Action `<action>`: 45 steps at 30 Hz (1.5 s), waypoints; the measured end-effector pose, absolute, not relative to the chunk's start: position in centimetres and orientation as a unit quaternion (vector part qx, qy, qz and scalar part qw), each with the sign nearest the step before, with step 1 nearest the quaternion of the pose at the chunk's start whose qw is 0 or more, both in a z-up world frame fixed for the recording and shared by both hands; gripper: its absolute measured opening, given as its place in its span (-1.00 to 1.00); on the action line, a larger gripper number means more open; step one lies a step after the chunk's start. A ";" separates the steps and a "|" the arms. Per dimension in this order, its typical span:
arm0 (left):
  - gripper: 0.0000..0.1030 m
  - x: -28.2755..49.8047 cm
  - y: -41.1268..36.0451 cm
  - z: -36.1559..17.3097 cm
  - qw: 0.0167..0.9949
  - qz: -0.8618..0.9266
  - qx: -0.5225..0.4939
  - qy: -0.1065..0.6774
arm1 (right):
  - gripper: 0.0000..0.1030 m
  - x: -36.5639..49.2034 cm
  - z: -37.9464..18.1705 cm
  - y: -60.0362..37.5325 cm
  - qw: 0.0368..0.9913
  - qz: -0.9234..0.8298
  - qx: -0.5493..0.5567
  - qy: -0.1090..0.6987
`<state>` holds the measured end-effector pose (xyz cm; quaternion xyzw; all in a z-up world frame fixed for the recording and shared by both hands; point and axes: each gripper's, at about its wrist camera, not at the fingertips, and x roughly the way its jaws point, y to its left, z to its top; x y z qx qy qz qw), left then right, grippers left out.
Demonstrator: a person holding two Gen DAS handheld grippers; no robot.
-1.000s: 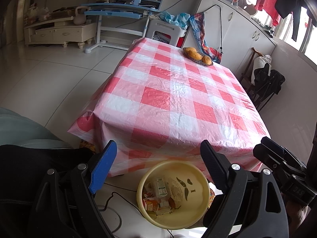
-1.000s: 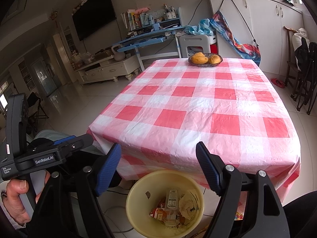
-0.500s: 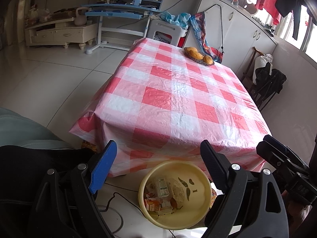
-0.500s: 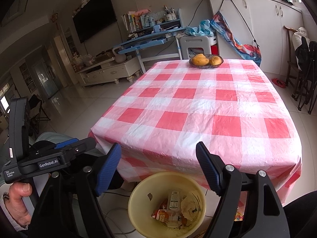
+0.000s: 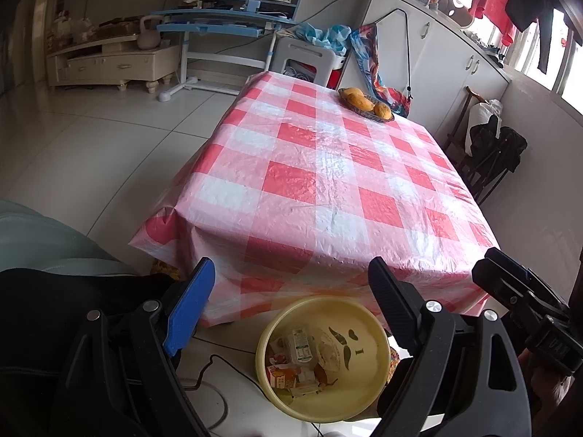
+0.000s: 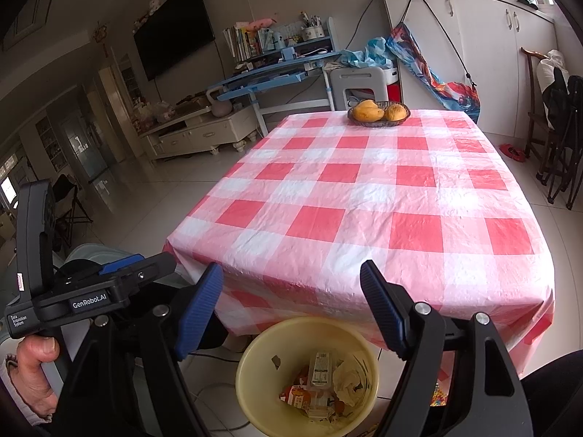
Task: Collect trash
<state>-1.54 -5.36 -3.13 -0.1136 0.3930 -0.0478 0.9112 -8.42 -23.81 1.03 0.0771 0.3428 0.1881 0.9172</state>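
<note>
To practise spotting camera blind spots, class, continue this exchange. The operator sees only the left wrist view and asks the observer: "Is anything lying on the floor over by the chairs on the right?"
Observer: Yes. A small red item, possibly a slipper, lies on the tiles in front of the wooden chair.
Operator: Can you see what is holding my gripper?
Observer: A hand is wrapped around the handle of the left gripper, at the lower left of the right wrist view.
Operator: Any marking on its body?
Observer: A label on its side reads GenRobot.AI.
</note>
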 end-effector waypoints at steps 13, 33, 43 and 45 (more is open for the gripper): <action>0.60 -1.3 -5.2 -3.1 0.910 -0.046 -0.125 0.394 | 0.45 -6.6 0.7 -23.5 0.908 0.193 0.094 0.358; 0.64 -1.3 -6.6 -3.4 0.914 -0.032 -0.090 0.395 | 0.58 -6.7 0.7 -22.7 0.914 0.183 0.067 0.357; 0.78 -2.1 -6.9 -2.5 0.924 -0.020 -0.064 0.376 | 0.72 -7.4 0.9 -22.7 0.929 0.149 0.039 0.338; 0.86 -2.3 -6.7 -2.0 0.927 -0.011 -0.057 0.370 | 0.72 -7.2 1.1 -22.8 0.929 0.145 0.037 0.339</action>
